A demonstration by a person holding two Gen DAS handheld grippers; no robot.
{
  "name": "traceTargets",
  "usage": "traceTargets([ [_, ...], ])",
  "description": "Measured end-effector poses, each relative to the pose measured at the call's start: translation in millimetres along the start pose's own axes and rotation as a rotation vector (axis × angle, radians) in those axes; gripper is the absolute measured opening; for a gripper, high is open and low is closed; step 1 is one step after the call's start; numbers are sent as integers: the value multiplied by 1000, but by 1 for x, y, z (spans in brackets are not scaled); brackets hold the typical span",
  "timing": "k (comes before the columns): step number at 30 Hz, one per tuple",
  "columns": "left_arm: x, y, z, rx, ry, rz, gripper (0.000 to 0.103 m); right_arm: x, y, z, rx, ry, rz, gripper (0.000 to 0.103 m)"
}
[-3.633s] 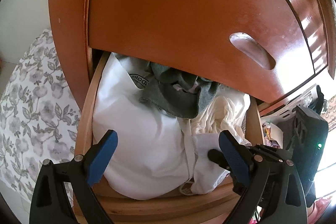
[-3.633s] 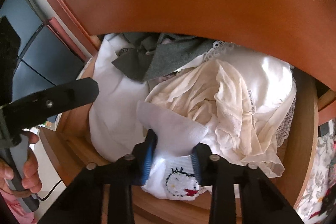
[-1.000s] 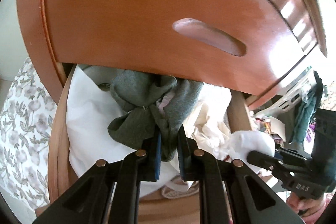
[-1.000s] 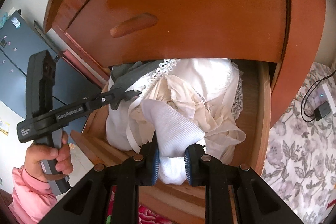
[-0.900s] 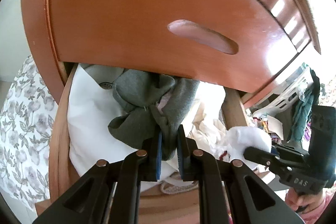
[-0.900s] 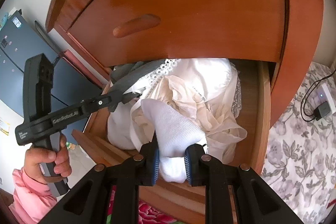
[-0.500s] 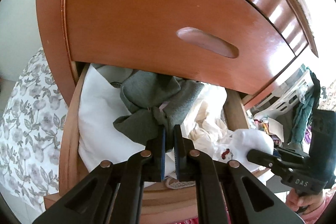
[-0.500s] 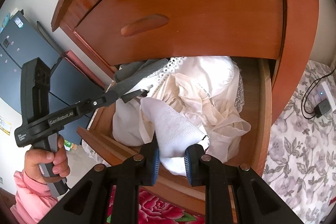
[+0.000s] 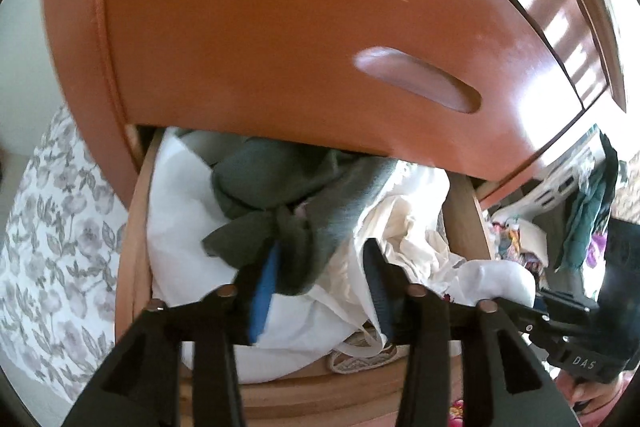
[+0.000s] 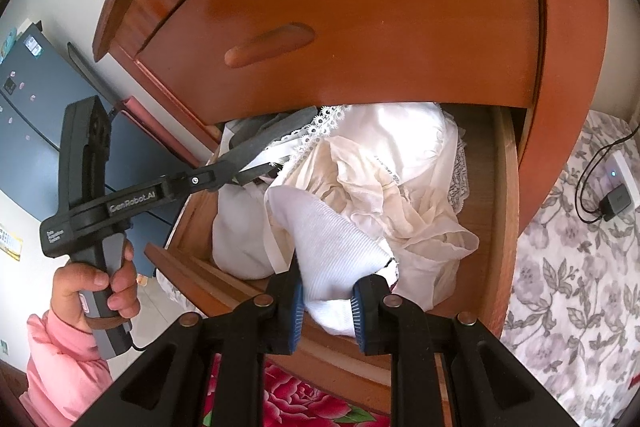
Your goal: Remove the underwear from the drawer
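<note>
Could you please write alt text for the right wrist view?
The right gripper clamps a ribbed white sock over the open wooden drawer of pale clothes. At left, a hand holds the left gripper, its jaws opening around grey fabric.

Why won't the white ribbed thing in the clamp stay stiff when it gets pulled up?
The white ribbed garment is soft knit, so it will probably droop from the right gripper. It bulges where the pads pinch it, so it likely squashes easily. It looks light and may drag the cream fabric touching it.
</note>
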State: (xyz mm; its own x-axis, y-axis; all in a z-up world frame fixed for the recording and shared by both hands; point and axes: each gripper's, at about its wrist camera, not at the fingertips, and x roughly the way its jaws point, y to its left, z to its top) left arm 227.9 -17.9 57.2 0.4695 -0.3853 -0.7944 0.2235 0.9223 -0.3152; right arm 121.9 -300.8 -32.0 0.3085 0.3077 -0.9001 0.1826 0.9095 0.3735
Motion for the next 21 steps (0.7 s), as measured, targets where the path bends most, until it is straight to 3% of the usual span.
traceTargets([
  [8, 23, -39, 13, 188, -15, 216, 48, 2, -4, 1, 7, 4, 3, 21],
  [10, 32, -41, 17, 196, -11, 235, 48, 3, -4, 0, 8, 5, 3, 21],
  [13, 35, -34, 21, 157, -21, 212, 48, 4, -7, 0, 15, 7, 4, 21],
  [16, 29, -17, 21, 81, -48, 124, 48, 6, -11, -1, 22, 11, 3, 21],
  [21, 23, 7, 21, 45, -74, 127, 48, 10, -19, -2, 42, 15, 8, 21],
])
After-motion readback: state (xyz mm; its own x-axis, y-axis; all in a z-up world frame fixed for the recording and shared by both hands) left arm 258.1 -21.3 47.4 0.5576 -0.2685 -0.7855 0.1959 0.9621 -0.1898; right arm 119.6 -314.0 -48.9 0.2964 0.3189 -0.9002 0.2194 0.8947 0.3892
